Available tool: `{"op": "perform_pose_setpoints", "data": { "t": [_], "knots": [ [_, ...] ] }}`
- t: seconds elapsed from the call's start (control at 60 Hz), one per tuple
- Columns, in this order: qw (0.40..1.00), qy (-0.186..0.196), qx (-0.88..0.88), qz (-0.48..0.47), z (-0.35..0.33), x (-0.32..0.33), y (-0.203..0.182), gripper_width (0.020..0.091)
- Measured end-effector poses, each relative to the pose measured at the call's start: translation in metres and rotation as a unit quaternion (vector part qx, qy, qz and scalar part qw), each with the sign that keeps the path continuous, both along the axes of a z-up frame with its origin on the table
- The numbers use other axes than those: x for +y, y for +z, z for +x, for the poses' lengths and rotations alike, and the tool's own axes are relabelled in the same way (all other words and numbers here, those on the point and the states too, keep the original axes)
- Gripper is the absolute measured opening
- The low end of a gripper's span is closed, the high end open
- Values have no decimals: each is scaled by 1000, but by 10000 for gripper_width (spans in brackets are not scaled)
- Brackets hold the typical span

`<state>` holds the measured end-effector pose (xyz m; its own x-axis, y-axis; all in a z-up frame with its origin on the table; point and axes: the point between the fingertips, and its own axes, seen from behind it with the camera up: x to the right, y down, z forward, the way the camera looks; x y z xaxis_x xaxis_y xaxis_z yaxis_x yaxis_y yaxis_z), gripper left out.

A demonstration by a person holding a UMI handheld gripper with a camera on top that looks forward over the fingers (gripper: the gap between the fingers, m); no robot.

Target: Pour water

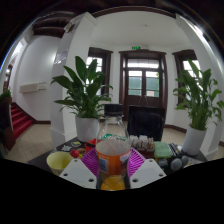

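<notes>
Bottle in my grip, held up off the table.

My gripper (112,172) clamps the bottle (112,152) between both fingers; its base is cut off, and the table (45,155) clutter behind is indistinct.

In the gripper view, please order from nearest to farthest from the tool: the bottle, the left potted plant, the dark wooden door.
1. Clear plastic bottle with orange label: between the fingers of the tool.
2. Leafy green plant in a white pot: beyond the table, left.
3. Dark wooden double door: at the back wall, farthest.
</notes>
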<state>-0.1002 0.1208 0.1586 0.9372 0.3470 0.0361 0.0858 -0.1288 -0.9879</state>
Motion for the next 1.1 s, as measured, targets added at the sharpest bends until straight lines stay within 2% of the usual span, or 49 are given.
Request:
{"op": "perform_pose_setpoints", "data": {
  "t": [0.05, 0.083, 0.1, 0.2, 0.333, 0.35, 0.367, 0.4, 0.517, 0.533, 0.567, 0.6, 0.617, 0.65, 0.85, 1.1],
  "knots": [
    [1000, -5, 4, -11, 7, 2, -15, 326],
    [1000, -6, 5, -16, 5, 0, -26, 357],
    [1000, -5, 12, 4, 6, 0, -18, 333],
    [1000, -13, 14, 14, 13, -4, -19, 328],
    [1000, -21, 11, 19, 13, -7, -18, 352],
    [1000, -23, 12, 18, 13, -6, -19, 432],
    [999, -25, 12, 16, 13, -6, -19, 402],
    [1000, -25, 11, 15, 12, -5, -20, 446],
    [999, -35, 8, 2, 16, -6, -21, 533],
    [999, -38, 7, 2, 17, -6, -20, 602],
    [999, -44, 9, 2, 19, -8, -17, 685],
    [999, -48, 13, 3, 21, -12, -14, 737],
    [999, -49, 16, 3, 22, -16, -11, 805],
    [999, -50, 18, 1, 23, -22, -10, 860],
    [996, -78, 33, -16, 42, -96, -4, 853],
    [994, -107, 38, 1, 63, -180, 30, 855]
  ]
}}
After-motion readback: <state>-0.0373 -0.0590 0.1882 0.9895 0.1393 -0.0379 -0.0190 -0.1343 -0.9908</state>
